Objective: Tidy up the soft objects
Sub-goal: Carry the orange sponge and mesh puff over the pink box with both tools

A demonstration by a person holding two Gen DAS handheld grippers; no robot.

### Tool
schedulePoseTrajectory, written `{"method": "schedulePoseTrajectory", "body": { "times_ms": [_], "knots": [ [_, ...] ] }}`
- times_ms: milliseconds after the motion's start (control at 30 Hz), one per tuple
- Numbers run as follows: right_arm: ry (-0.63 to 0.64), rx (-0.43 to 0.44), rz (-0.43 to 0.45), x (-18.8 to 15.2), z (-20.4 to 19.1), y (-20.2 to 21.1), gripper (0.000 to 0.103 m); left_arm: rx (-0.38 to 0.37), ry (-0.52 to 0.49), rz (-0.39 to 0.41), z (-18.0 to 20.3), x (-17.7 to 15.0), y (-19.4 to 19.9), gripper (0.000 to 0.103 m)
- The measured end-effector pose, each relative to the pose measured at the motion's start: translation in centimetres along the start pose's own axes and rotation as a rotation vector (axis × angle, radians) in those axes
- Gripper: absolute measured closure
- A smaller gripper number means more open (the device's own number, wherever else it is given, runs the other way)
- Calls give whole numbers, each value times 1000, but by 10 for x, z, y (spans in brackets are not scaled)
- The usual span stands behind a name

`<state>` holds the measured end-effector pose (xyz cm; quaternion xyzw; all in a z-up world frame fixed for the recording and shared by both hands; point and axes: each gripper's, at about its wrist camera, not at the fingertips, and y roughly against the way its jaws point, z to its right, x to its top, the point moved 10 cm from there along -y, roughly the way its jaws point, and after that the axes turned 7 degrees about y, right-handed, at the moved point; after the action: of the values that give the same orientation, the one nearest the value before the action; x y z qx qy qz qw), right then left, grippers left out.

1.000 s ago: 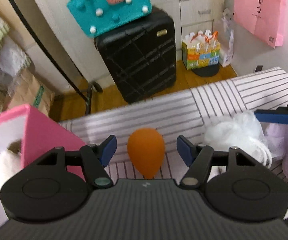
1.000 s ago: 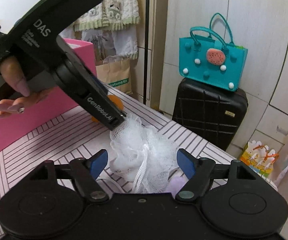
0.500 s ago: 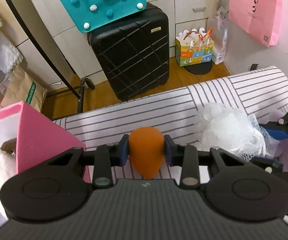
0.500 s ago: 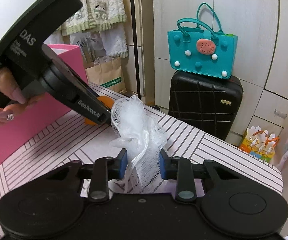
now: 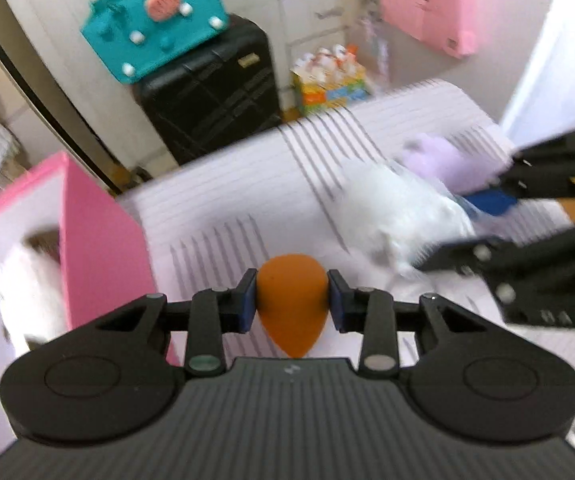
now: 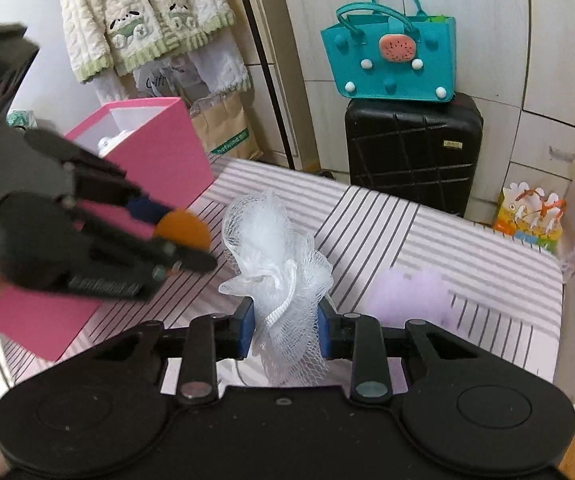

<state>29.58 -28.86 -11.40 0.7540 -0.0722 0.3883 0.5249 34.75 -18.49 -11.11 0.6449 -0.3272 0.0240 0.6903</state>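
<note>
Your left gripper (image 5: 291, 306) has its jaws clamped on the orange sponge (image 5: 291, 308); your right gripper (image 6: 286, 330) grips the white mesh pouf (image 6: 275, 256). Both items are lifted clear of the striped desk (image 6: 467, 248). This is the transfer step: next, carry each item over the pink box (image 6: 159, 136) opening before release.

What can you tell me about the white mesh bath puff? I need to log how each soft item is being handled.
The white mesh bath puff is a loose, ruffled ball of fine netting with a white cord loop hanging down its middle. It stands upright, bunched narrow at the bottom, where the right gripper is shut on it, blue pads pressing both sides. Its top flares above the striped table cover. The orange sponge in the left gripper sits close beside it, apparently apart.
</note>
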Motion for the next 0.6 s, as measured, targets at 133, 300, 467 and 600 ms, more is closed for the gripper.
{"method": "schedulePoseTrajectory", "body": {
  "times_ms": [133,300,467,600],
  "knots": [
    [-12,10,-16,-9,-10,12,68,-53,-9,-10,10,-20,17,68],
    [-3,8,-34,-16,-31,30,68,-101,-11,-16,16,-37,38,68],
    [33,3,-48,-20,-54,52,68,-140,0,-36,13,-56,61,68],
    [46,9,-62,-24,-70,69,68,-152,-7,-14,10,-71,82,68]
  ]
}}
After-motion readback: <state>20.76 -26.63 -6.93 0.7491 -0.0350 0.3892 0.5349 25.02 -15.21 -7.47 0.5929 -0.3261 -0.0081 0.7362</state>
